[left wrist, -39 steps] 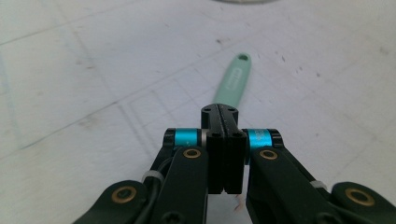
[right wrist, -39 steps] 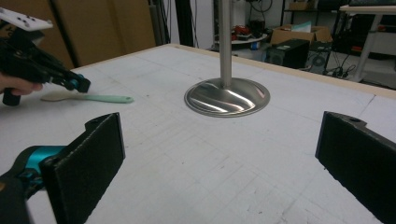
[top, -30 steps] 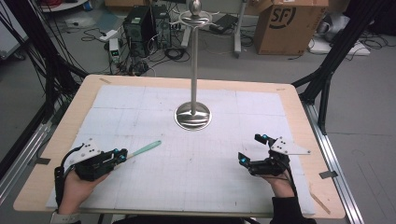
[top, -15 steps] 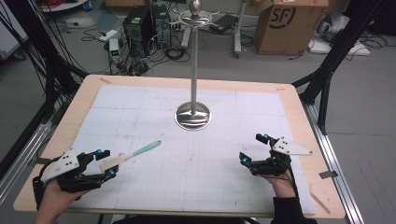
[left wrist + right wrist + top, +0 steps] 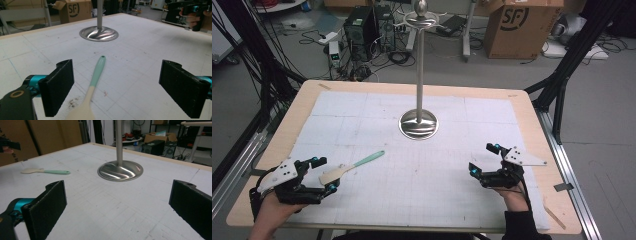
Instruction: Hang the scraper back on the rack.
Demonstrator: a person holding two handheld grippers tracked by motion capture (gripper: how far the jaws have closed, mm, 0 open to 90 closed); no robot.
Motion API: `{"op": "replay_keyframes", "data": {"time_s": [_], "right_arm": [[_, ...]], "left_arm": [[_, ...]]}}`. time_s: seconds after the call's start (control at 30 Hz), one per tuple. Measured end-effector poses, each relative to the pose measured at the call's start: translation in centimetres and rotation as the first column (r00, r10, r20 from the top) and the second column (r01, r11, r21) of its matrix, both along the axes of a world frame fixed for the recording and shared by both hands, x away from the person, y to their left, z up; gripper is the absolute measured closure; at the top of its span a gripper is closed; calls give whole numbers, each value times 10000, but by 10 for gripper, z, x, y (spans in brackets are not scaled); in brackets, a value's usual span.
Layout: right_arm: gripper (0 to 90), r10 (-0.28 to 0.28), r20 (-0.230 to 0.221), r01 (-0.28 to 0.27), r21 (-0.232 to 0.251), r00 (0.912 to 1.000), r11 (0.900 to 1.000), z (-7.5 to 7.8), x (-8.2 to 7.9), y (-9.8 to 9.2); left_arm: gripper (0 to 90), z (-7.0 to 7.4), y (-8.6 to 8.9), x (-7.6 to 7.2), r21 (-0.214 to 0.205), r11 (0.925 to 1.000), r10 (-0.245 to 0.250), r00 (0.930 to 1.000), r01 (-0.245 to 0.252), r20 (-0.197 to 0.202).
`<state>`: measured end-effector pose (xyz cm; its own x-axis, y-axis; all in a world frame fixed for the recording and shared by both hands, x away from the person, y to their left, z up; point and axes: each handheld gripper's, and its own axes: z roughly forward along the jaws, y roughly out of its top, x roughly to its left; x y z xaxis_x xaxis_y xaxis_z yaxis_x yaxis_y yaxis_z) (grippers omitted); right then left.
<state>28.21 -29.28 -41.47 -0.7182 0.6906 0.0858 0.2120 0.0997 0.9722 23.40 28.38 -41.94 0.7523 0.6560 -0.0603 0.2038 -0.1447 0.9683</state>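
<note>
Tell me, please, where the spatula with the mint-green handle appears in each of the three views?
High view: spatula lower left, by the left gripper.
Left gripper view: bottom centre, between the open jaws, handle pointing away.
Right gripper view: upper left, flat on the mat.
Shared landmark: the metal stand's round base.

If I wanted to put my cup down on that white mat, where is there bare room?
Most of the white mat is bare. The widest free patch lies between the metal stand and the right gripper, running to the near edge. The far corners behind the stand are bare too. It is crowded near the left gripper, where the spatula lies between its open jaws.
</note>
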Motion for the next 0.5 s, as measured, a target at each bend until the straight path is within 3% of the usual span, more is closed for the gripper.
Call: {"op": "replay_keyframes", "data": {"time_s": [0.1, 0.13, 0.17, 0.23, 0.27, 0.33, 0.5], "right_arm": [[3, -3, 13, 3, 1, 10000, 10000, 0, 0, 0], [3, -2, 8, 2, -26, 10000, 10000, 0, 0, 1], [3, 18, -15, -18, -50, 10000, 10000, 0, 0, 1], [3, 46, -42, -46, -35, 10000, 10000, 0, -1, 1], [3, 41, -8, -41, -22, 10000, 10000, 0, -1, 1], [3, 65, 11, -65, 9, 10000, 10000, 0, -2, 0], [3, -32, -21, 32, 52, 10000, 10000, 0, -3, -3]], "left_arm": [[134, 2, -4, 6, 38, 10000, -13, 9995, 15, -329], [134, 3, -7, 12, 302, 9995, 153, 9974, -132, -705], [134, 3, -7, 12, 302, 9995, 153, 9974, -132, -705], [158, 4, -9, 20, 789, 9951, 685, 9913, -598, -1128], [170, 5, -10, 23, 863, 9947, 657, 9901, -552, -1237], [157, 7, -9, 30, 976, 9950, -94, 9912, 225, -1320], [158, 7, -9, 39, 1293, 9901, -344, 9870, 551, -1570]]}}
